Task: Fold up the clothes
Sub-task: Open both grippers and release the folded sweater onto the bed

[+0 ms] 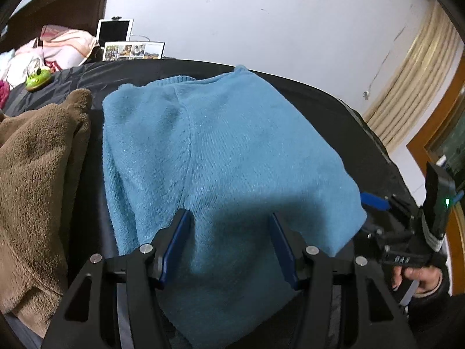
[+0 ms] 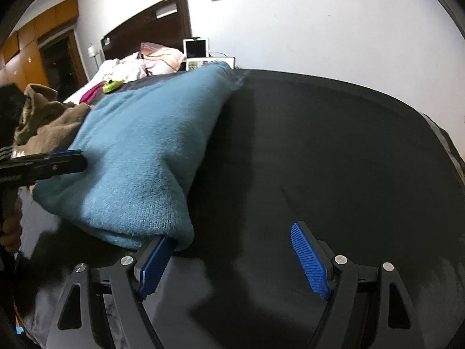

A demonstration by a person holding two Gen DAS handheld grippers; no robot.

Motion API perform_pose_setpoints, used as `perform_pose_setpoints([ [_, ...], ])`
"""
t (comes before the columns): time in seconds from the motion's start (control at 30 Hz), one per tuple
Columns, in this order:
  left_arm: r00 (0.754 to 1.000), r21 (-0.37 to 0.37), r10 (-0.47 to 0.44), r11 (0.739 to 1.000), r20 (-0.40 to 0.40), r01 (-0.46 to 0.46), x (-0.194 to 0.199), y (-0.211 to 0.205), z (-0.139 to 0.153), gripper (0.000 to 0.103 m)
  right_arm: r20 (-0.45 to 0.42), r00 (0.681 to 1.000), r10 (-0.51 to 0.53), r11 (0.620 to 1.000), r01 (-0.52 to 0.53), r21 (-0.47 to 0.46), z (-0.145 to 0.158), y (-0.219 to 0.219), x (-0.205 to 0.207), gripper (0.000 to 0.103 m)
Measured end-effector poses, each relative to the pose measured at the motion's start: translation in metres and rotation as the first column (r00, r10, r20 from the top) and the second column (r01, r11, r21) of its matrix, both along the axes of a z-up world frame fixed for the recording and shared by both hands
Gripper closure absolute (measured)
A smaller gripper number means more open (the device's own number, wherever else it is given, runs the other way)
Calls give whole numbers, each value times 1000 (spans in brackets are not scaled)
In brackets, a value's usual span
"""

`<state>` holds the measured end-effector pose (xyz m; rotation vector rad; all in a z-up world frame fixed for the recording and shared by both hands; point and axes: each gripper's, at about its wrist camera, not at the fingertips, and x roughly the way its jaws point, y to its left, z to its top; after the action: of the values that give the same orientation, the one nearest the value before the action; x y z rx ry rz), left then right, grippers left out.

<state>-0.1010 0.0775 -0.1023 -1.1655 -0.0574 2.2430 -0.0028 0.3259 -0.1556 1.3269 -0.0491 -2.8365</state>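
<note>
Blue fleece sweater [image 1: 221,157] lies folded on the black cover [image 2: 334,151] of the bed, roughly central in the left wrist view, its near edge running toward the camera and under the fingers. Visible seam runs down its left third. Far edge shows a ribbed hem.

Left gripper [image 1: 228,250]: jaws partly apart, 2 blue pads standing over the sweater's near portion. Fabric lies between and below the pads; neither pad presses on it, so nothing is clamped.

Right gripper [image 2: 235,261]: jaws wide apart. Left pad sits at the sweater's near corner, the fabric edge draped just over its tip; right pad stands clear over bare black cover. No grip on anything.

In the left wrist view the right gripper appears at the sweater's right edge, with a hand [image 1: 421,279] on its handle.

Brown fleece garment [image 1: 37,174] lies bunched just left of the sweater, a narrow strip of black cover between them.

Farther off: green toy [image 1: 37,80] on the cover, pink-and-white bedding [image 1: 66,46] at the headboard, white tablet [image 1: 114,30] upright against the wall.
</note>
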Motion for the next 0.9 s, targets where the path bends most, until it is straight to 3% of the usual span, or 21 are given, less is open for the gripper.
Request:
perform_pose_setpoints([
  [0.23,999,23,-10,1000,-34,11,9,-3,-2,43,10,999,52,998,-53,27,4,-3,7,22],
  [0.43,999,65,-11,998,-40,13,13,-9,-1,43,-160,970,182,982,-189,-27,54,-7,28,22],
  [0.6,1000,97,-10,995,-25,13,10,-13,-1,43,-247,930,271,960,-280,-2,77,-28,6,22],
  [0.73,1000,95,-11,995,-28,14,11,-12,-1,43,-168,915,367,930,-367,33,50,-56,-19,22],
  [0.9,999,86,-14,996,-41,17,11,-10,0,43,-69,922,382,918,-370,141,17,-70,-28,20],
])
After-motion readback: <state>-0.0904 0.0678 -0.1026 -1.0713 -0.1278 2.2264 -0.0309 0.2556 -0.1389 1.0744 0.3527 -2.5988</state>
